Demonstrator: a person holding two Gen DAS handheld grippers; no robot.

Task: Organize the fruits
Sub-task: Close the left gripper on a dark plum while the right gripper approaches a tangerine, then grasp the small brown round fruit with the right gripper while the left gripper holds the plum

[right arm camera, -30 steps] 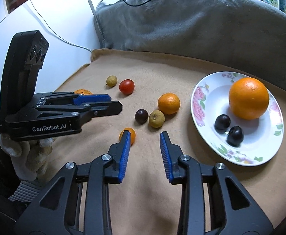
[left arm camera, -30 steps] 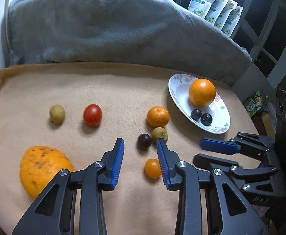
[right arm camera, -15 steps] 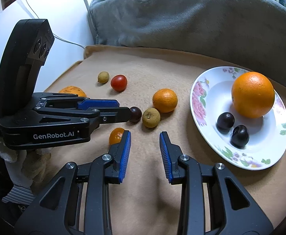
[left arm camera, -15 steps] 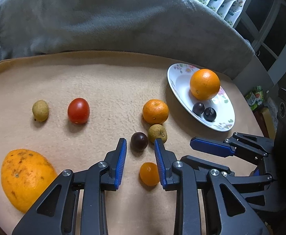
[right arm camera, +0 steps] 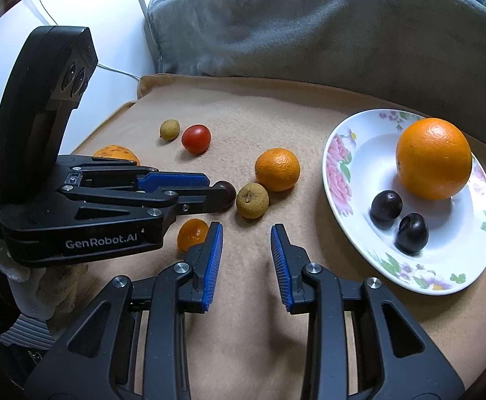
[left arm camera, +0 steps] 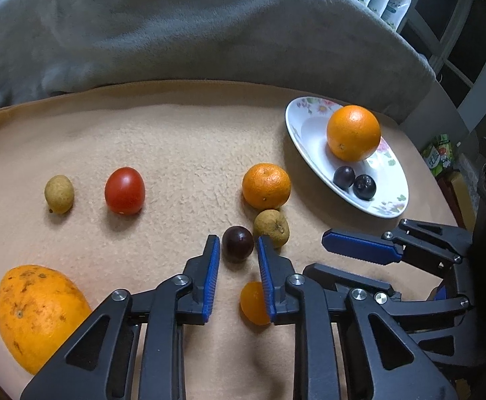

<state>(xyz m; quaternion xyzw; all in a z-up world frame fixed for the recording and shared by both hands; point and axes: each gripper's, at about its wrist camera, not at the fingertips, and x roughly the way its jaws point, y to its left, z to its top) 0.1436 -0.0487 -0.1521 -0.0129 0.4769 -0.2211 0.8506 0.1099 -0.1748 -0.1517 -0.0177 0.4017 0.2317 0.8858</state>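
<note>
left gripper (left arm camera: 235, 245) lower, jaws closing — now flanking dark plum (left arm camera: 238, 243)

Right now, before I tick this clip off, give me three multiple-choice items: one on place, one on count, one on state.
1. Where is the large orange?
A. on the floral plate
B. on the tan blanket
C. between gripper fingers

2. How many dark round fruits lie on the plate?
A. one
B. two
C. four

3. What sits between the fingers of the left hand-held gripper?
A. the red tomato
B. nothing
C. a dark plum

Key:
1 A, the orange rests in the plate's bowl.
2 B, a pair lies below the orange.
3 C, the jaws are closing with the plum between them, gaps showing on both sides.
</note>
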